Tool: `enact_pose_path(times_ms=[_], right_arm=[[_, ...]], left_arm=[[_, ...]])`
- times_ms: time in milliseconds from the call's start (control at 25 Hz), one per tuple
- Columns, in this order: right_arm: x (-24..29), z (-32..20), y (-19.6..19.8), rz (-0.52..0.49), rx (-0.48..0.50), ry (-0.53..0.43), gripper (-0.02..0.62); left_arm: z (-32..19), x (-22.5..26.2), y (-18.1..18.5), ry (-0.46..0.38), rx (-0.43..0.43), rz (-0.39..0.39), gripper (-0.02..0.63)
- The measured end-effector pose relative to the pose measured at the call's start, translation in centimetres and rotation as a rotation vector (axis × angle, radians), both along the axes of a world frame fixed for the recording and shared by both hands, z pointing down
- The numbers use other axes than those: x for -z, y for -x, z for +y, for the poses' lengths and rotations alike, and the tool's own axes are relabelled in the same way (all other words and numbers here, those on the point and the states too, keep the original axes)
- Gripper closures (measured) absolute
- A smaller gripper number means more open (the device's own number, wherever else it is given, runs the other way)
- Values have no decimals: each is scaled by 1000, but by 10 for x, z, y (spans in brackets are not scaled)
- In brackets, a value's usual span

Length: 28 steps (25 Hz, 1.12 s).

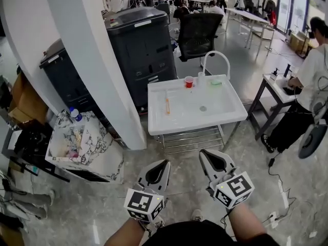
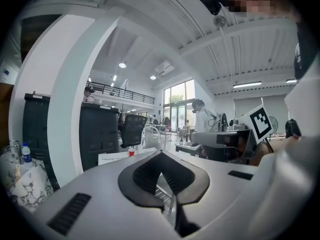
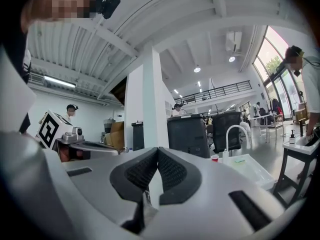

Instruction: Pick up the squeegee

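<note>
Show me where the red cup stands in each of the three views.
Head view: red cup on the back edge of the sink, above centre.
Left gripper view: red cup left of centre, a little below the middle.
Right gripper view: red cup right of centre, below the middle.
Shared landmark: black office chair behind the sink.

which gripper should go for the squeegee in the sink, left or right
Left, probably. The squeegee lies in the left half of the sink, nearly straight ahead of the left gripper; the right gripper sits further right. Both are shut, empty and short of the sink.
</note>
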State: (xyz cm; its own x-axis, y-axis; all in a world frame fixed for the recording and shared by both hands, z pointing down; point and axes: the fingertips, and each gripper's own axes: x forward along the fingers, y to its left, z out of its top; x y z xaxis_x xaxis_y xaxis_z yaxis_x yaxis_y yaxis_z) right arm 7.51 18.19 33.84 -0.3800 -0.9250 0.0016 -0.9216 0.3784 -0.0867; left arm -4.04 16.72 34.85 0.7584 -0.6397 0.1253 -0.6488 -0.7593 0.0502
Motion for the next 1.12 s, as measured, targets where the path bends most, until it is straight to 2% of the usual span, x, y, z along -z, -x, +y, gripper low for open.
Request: enact_pose_path(times_ms=[360, 680, 1120], right_arm=[[-2, 0, -44, 17, 69, 2, 577], [-5, -9, -67, 25, 86, 7, 577], [-6, -77, -50, 24, 40, 13, 577]], left_arm=[[7, -2, -44, 0, 61, -1, 591], [-5, 0, -65, -4, 80, -1, 591], [-73, -3, -48, -1, 20, 4, 591]])
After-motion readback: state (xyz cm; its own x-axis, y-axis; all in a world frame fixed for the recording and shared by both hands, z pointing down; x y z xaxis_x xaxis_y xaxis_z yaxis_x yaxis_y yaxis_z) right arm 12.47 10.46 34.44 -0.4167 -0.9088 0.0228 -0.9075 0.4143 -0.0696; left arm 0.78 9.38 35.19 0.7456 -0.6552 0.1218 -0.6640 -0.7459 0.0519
